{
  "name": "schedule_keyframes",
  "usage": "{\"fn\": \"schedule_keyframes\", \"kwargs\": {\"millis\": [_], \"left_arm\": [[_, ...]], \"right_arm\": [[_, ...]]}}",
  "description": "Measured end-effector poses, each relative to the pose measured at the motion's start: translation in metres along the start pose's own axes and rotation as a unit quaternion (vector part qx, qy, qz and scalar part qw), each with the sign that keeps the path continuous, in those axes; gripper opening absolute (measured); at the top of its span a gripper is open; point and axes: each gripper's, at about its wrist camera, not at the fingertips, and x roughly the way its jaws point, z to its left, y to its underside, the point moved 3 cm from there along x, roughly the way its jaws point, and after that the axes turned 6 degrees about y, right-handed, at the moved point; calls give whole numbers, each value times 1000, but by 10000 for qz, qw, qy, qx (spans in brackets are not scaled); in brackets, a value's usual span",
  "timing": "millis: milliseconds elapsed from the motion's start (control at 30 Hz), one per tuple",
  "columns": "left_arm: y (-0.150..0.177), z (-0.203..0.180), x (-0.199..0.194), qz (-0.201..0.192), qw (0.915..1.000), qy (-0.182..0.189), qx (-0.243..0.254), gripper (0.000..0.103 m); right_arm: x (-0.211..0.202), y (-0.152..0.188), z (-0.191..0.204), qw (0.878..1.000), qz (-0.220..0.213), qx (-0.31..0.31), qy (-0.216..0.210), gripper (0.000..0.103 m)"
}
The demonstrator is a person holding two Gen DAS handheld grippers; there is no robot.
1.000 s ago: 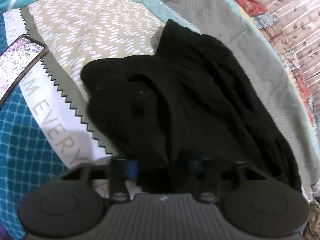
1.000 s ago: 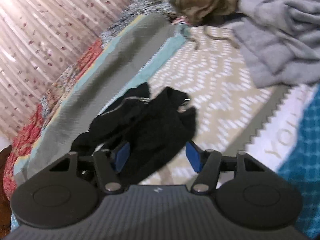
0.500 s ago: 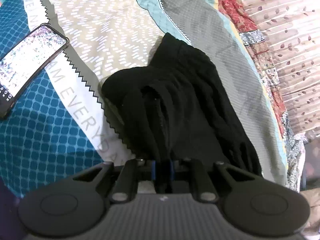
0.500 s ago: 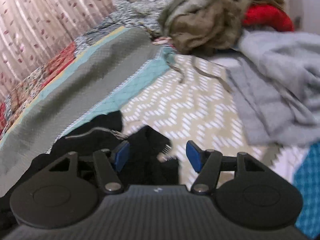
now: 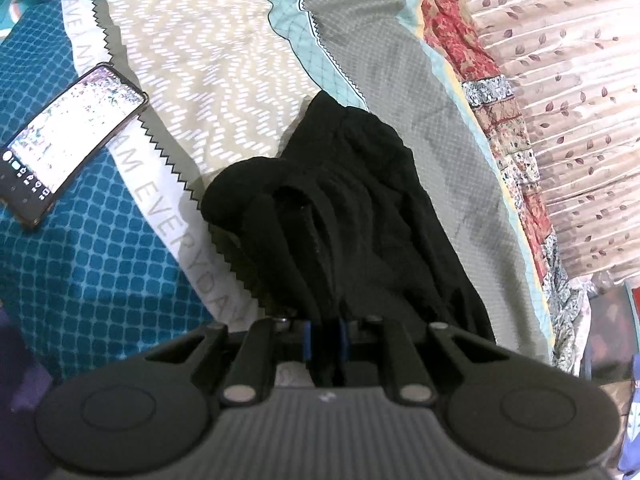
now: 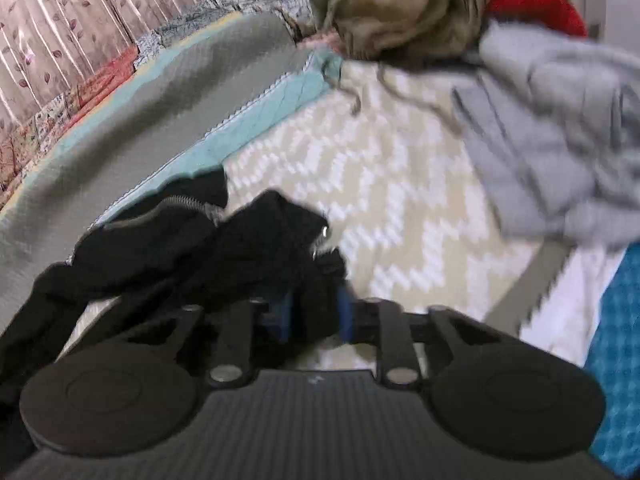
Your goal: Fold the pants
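On the patterned bedspread (image 5: 224, 64), crumpled black pants (image 5: 352, 208) bunch in both claws.

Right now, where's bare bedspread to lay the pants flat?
Free: the beige chevron patch, bordered by the smartphone, the bunched black pants and the grey band. Crowded: far end, grey garment and olive clothes heap.

Both fisheye views look forward from just behind their own jaws, close above the bed (image 5: 224, 64). The left faces the curtain (image 5: 568, 92) side; the right faces the clothes pile (image 6: 552, 120). Both share the black pants (image 5: 360, 208).
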Motion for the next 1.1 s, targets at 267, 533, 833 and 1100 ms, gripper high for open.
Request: {"fn": "schedule_keyframes", "kwargs": {"millis": [267,533,833,1100], "left_arm": [[10,9,-10,169,9997,-163,57,11],[8,7,-28,73,9999,-124,0,11],[-2,-5,-60,-188,9997,-43,121,11],[6,14,-45,57,9999,-77,-30,11]], "right_arm": [[-90,-59,-97,9884,-1364,328,575,2],[-64,-10,-69,9924,333,590,-1023,16],[-13,46,-39,9886,843,1056,-670,54],[-50,4,-46,9927,-3,839,-869,7]]}}
